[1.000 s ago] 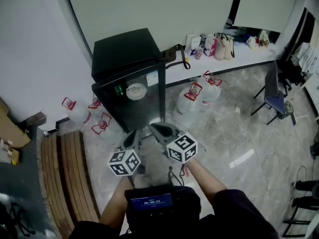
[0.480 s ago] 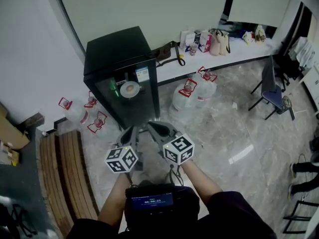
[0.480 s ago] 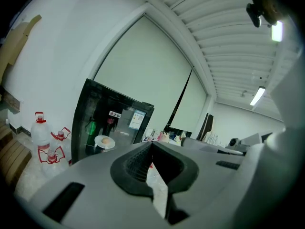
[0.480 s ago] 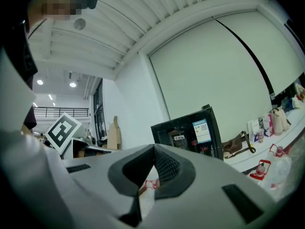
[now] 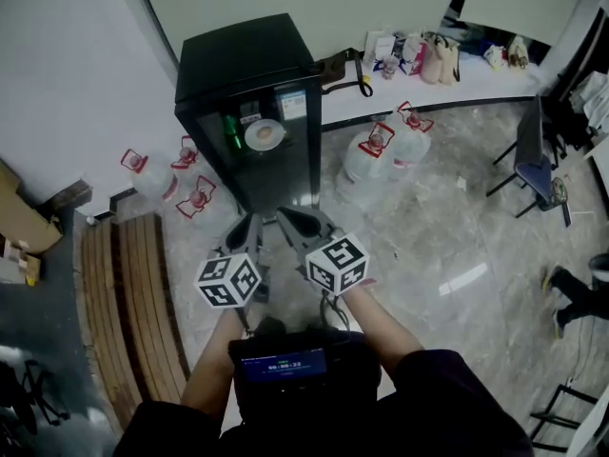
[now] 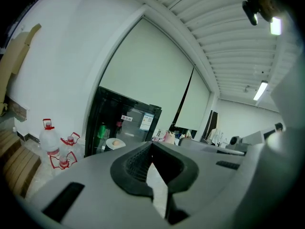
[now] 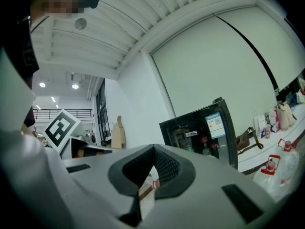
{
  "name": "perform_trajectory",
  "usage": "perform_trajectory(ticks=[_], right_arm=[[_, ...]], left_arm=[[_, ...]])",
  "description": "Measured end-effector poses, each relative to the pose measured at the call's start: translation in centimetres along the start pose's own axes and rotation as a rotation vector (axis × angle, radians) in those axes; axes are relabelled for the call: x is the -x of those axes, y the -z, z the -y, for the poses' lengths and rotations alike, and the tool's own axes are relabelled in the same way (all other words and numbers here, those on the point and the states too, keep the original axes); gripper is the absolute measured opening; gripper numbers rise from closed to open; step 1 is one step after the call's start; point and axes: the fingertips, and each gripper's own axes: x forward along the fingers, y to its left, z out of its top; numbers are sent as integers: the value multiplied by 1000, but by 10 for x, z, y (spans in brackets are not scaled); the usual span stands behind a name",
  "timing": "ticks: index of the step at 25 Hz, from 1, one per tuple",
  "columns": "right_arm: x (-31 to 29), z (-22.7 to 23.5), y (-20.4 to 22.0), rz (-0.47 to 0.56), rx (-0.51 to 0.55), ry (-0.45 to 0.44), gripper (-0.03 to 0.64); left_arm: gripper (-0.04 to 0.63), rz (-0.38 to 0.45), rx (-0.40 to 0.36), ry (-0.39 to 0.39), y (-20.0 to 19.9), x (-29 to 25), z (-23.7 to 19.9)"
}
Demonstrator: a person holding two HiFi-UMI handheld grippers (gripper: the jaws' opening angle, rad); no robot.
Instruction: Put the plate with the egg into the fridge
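Marble floor [image 5: 428, 246] is stretching out under me, with the black fridge [image 5: 249, 65] standing against the white wall [image 5: 76, 65]. My head view is showing the plate [image 5: 264, 135] inside it, behind the glass door [image 5: 281, 174], while my left gripper view is picking out the egg [image 6: 115, 142] on that plate. I am holding my left gripper [image 5: 249, 225] and right gripper [image 5: 288, 219] side by side, apart from the fridge, jaws pressed together on nothing. Water jugs [image 5: 366, 155] are flanking the fridge.

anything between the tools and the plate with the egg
Yes: the fridge's glass door, which looks shut. The plate with the egg sits inside behind it, ahead of the left tool and right tool.
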Motion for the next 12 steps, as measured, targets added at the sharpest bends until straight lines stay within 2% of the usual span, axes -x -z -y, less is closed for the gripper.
perform_trajectory(ticks=[6, 12], right_arm=[[-63, -30, 10, -20, 19, -3, 8], [-138, -66, 15, -22, 26, -5, 8]], left_arm=[[9, 5, -27, 8, -19, 8, -57], [9, 21, -60, 27, -55, 19, -127]])
